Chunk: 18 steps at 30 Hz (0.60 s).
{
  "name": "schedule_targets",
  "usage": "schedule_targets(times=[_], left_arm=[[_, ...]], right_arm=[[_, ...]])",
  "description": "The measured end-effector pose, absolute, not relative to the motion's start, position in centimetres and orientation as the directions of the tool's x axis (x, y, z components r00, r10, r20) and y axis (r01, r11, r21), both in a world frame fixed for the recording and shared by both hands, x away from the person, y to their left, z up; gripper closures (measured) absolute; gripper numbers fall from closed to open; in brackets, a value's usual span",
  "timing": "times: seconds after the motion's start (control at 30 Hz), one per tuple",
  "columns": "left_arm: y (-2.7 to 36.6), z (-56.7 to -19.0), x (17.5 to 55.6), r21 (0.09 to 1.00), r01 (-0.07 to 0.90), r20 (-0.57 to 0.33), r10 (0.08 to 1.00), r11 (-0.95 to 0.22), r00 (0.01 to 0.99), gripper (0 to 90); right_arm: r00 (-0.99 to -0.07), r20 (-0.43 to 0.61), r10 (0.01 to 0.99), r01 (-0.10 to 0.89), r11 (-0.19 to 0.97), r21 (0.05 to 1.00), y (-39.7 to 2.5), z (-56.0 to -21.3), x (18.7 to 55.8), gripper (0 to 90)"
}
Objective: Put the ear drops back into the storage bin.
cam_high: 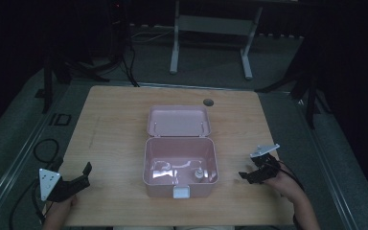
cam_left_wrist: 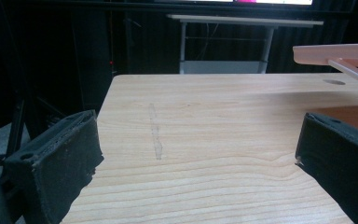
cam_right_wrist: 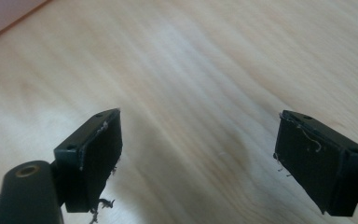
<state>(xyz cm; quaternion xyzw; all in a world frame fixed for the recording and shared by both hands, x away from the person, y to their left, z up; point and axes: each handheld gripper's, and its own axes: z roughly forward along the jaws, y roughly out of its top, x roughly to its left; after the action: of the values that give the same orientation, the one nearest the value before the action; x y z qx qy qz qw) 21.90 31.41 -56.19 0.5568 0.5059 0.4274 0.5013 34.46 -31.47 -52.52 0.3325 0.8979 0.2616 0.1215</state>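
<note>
Flanking the open pink box [cam_high: 180,163] at mid-table, left gripper [cam_high: 74,179] and right gripper [cam_high: 250,173] sat wide open, holding nothing. Risked nudging the light box, or tipping its raised lid [cam_high: 178,120] shut, if approached carelessly.

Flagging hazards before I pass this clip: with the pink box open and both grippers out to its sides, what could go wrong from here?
1. The small bottle stands upright near the front right inside wall of the pink box; reaching in could well tip it.
2. The lid leans back open; a nudge might drop it shut.
3. The left gripper and right gripper both sit open near the table edge, where trailing cables may snag.
</note>
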Motion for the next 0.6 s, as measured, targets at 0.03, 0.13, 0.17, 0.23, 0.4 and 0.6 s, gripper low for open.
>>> schedule_targets(times=[0.03, 0.13, 0.17, 0.23, 0.4, 0.6], left_arm=[[31.4, -56.2, 21.9, 0.991, 0.135, -0.032, 0.992, 0.015, 0.123, 0.4], [31.4, -56.2, 21.9, 0.991, 0.136, -0.032, 0.992, 0.015, 0.123, 0.4], [31.4, -56.2, 21.9, 0.991, 0.135, -0.032, 0.992, 0.015, 0.123, 0.4], [31.4, -56.2, 21.9, 0.991, 0.135, -0.033, 0.992, 0.016, 0.123, 0.4], [31.4, -56.2, 21.9, 0.991, 0.135, -0.033, 0.992, 0.016, 0.124, 0.4], [31.4, -56.2, 21.9, 0.991, 0.135, -0.032, 0.992, 0.016, 0.123, 0.4]], right_arm=[[-0.732, -0.038, 0.681, 0.547, 0.62, 0.562, -31.6, -52.7, 34.4, 14.0], [-0.69, -0.039, 0.722, 0.568, 0.575, 0.589, -32.1, -53.3, 34.1, 13.8], [-0.673, -0.043, 0.738, 0.574, 0.559, 0.599, -32.2, -53.4, 34.1, 13.8], [-0.639, -0.051, 0.768, 0.578, 0.523, 0.626, -32.6, -53.5, 33.9, 13.8], [-0.521, -0.072, 0.851, 0.59, 0.42, 0.69, -33.2, -54.0, 33.5, 13.8], [-0.395, -0.113, 0.911, 0.591, 0.347, 0.728, -33.3, -54.6, 33.3, 13.7]])
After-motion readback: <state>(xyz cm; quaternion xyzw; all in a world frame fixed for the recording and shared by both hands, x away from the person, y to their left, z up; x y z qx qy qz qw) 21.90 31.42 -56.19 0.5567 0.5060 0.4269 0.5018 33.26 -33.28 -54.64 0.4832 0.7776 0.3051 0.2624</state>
